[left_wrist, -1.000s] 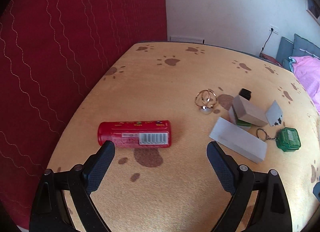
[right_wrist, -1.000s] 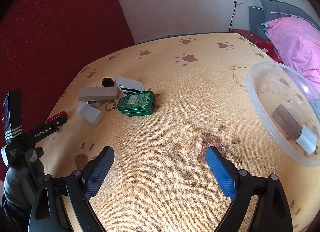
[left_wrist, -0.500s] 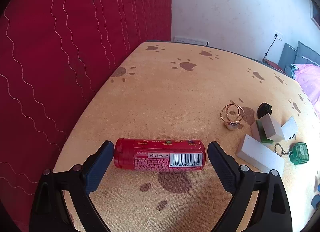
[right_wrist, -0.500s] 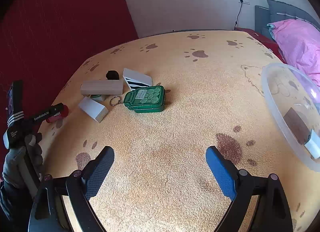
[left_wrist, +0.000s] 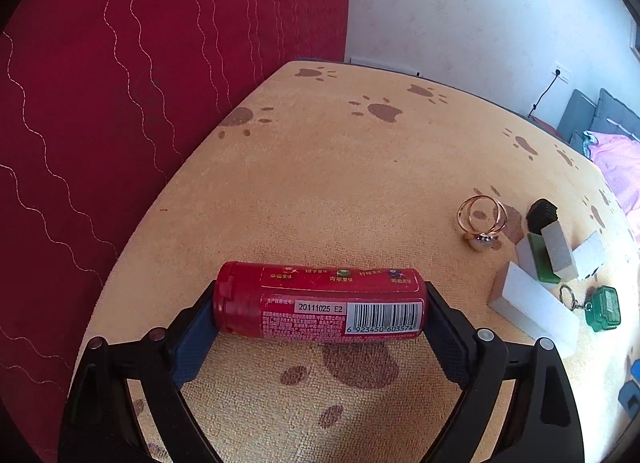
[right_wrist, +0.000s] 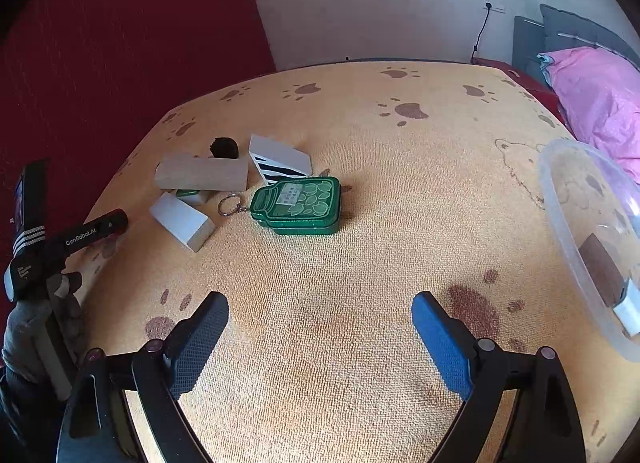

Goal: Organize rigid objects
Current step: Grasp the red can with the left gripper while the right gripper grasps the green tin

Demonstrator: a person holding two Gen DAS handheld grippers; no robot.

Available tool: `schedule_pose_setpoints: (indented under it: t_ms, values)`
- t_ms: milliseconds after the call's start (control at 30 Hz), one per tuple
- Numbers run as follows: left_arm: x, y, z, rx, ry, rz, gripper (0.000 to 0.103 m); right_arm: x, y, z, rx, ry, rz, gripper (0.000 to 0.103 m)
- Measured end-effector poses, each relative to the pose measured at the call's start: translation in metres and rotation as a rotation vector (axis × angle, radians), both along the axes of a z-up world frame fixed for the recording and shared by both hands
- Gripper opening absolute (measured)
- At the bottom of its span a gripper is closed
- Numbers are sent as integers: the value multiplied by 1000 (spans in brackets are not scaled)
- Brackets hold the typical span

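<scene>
A red candy tube [left_wrist: 320, 303] with a barcode label lies crosswise on the paw-print cloth. My left gripper [left_wrist: 319, 289] has its jaws closing on the tube, one pad against each end, and no gap shows. To its right lie gold rings [left_wrist: 480, 215], a white block [left_wrist: 528, 307] and a green keychain tin [left_wrist: 603, 309]. My right gripper [right_wrist: 320, 303] hovers open and empty over bare cloth. In front of it sit the green tin [right_wrist: 298, 205], a wooden block [right_wrist: 200, 175] and a striped block [right_wrist: 280, 161].
A clear plastic bowl [right_wrist: 568, 223] at the right edge holds a brown block [right_wrist: 600, 269]. A red curtain [left_wrist: 120, 103] hangs along the table's left side. A gloved hand [right_wrist: 36, 327] holds the left gripper at the far left. A pink pillow [right_wrist: 592, 95] lies beyond the table.
My left gripper came forward and down until the red tube, which lay ahead of its fingertips, sits between the pads. My right gripper drifted slightly towards the cluster and stayed open.
</scene>
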State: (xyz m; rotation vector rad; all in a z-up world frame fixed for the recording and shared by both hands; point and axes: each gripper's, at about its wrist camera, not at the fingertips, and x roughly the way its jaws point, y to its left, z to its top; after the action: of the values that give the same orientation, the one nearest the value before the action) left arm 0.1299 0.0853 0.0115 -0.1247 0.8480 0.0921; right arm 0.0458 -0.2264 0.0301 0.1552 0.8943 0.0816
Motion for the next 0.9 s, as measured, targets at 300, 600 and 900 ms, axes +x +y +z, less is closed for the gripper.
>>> schedule_pose_setpoints:
  t_ms: [300,600,900]
  values:
    - [-15,-9,8,11,-73,-39,93,28,9,3,-27,12,-6,95]
    - [-22,-13,11,18,-102,-58,93,62,20,-1,-56,30,-9,96]
    - [-24,-12,11,11,-107,-58,93,81,32,-14,-102,51,-5,95]
